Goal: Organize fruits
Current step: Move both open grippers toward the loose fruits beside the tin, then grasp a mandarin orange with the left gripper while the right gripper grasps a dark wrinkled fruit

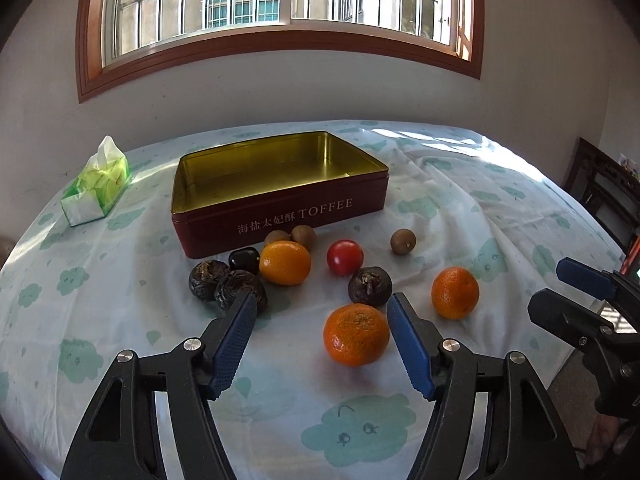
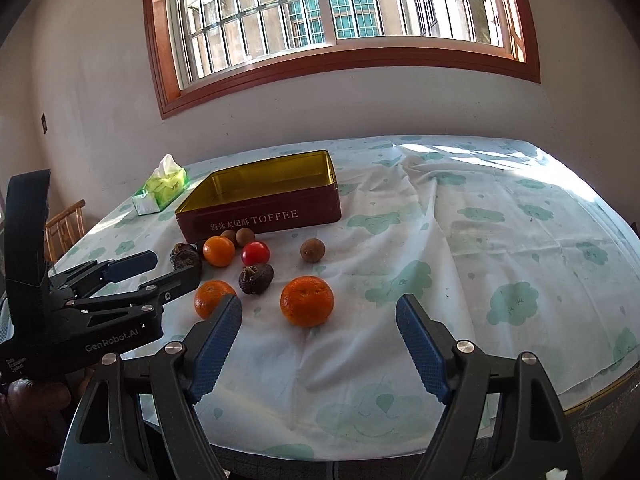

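An open red toffee tin [image 1: 208, 236] with a gold inside stands empty on the cloud-print cloth. In front of it lie three oranges [image 1: 285, 262] [image 1: 356, 334] [image 1: 455, 292], a red tomato [image 1: 345, 257], three dark wrinkled fruits [image 1: 370, 285], a glossy black fruit [image 1: 244, 260] and small brown round fruits [image 1: 403, 241]. My left gripper [image 1: 320, 304] is open, and the nearest orange sits between its fingers close to the right pad, untouched. My right gripper [image 2: 319, 304] is open just short of the right-hand orange [image 2: 307, 301], with nothing between its pads.
A green tissue pack [image 1: 98, 184] lies left of the tin. The cloth [image 2: 500, 240] is rumpled to the right of the fruit. The table's front edge [image 2: 592, 396] shows at the lower right. A wooden chair [image 2: 66, 224] stands at the left, dark furniture [image 1: 604, 196] at the right.
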